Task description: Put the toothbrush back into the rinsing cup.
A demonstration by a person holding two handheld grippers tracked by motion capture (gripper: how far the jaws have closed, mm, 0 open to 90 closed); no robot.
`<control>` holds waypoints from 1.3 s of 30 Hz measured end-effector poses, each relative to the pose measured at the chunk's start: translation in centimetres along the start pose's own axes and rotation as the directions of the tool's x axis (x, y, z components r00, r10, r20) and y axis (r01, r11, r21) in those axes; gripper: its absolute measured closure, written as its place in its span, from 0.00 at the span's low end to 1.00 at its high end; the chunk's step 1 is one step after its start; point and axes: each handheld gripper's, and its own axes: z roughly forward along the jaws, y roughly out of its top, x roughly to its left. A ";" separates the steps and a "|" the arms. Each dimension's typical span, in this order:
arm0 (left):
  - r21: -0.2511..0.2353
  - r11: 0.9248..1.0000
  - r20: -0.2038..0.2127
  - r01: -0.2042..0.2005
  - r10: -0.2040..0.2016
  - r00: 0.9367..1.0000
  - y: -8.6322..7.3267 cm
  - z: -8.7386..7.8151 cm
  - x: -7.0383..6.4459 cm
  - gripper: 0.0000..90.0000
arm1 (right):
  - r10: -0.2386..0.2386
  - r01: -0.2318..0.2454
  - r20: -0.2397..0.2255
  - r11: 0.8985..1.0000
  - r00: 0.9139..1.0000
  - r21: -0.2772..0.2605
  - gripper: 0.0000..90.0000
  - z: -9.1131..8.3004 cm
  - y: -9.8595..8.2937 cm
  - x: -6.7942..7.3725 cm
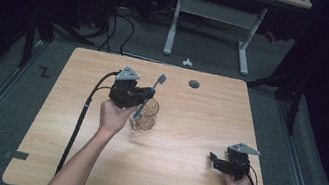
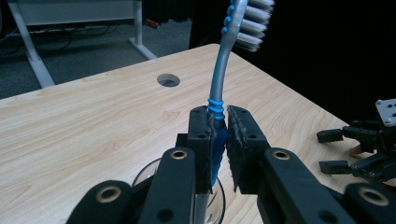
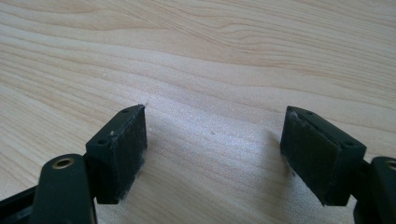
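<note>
I am seeing my left gripper [image 1: 143, 100] clamping a toothbrush [image 2: 223, 93] by its blue handle, bristles up, its lower end sitting inside the clear glass cup [image 1: 145, 115] mid-table. Bare wooden table [image 1: 184, 141] is lying open between the grippers. My right gripper [image 1: 215, 161] is resting near the front right edge, jaws spread and holding nothing.

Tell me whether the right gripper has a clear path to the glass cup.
Probably yes: the right gripper is open and holds nothing, and bare table lies between it and the cup. The left gripper, holding the toothbrush, crowds the cup's top.
</note>
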 end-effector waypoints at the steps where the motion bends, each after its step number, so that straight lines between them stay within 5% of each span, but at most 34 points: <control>1: 0.002 1.000 0.001 0.004 -0.004 1.000 0.0 0.0 0.1 0.89 | 0.000 0.000 0.000 1.000 1.000 0.000 0.25 0.0 0.0 0.0; 39: 0.053 0.998 -0.005 0.038 -0.037 0.999 -1.5 -1.3 1.4 0.88 | -0.002 0.002 -0.002 1.000 1.000 0.002 0.25 0.0 0.0 0.0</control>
